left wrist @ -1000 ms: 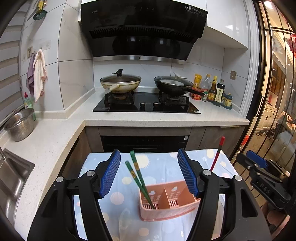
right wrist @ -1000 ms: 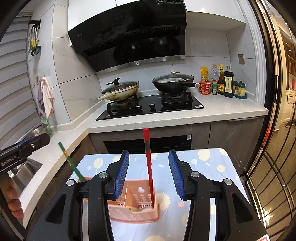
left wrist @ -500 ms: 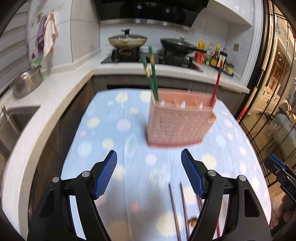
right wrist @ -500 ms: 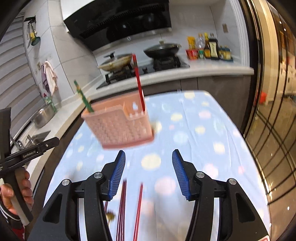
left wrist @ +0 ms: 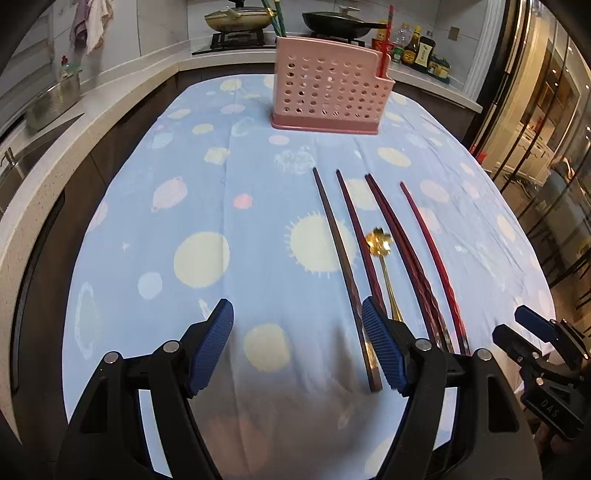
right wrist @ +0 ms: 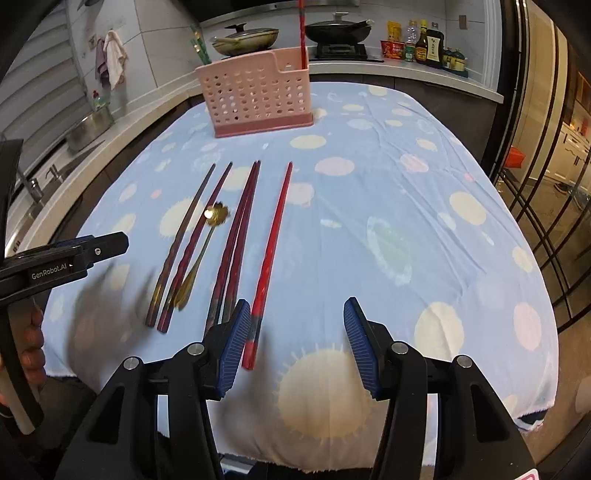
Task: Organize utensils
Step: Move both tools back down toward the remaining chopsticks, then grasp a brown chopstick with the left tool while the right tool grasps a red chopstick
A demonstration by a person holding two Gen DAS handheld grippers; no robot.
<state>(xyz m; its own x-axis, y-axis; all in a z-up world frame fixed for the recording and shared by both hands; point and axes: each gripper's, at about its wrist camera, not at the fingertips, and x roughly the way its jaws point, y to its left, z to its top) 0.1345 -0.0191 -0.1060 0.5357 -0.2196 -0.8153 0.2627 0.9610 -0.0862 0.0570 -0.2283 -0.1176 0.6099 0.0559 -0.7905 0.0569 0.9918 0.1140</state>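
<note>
Left wrist view: the left hand-held gripper (left wrist: 297,349), jaws apart and empty, hangs over the table (left wrist: 155,236); chopsticks (left wrist: 373,254) and a gold spoon (left wrist: 380,251) lie on the near side of the pink utensil holder (left wrist: 327,90). Right wrist view: the right hand-held gripper (right wrist: 295,341), likewise apart and empty, hangs beside a red chopstick (right wrist: 269,254) on the holder's near side.

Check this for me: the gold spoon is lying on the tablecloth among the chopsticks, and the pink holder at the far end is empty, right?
Not quite. The pink holder is not empty: the right wrist view shows a red chopstick standing in its right end and green ones at its left. The gold spoon does lie on the tablecloth among the loose chopsticks.
</note>
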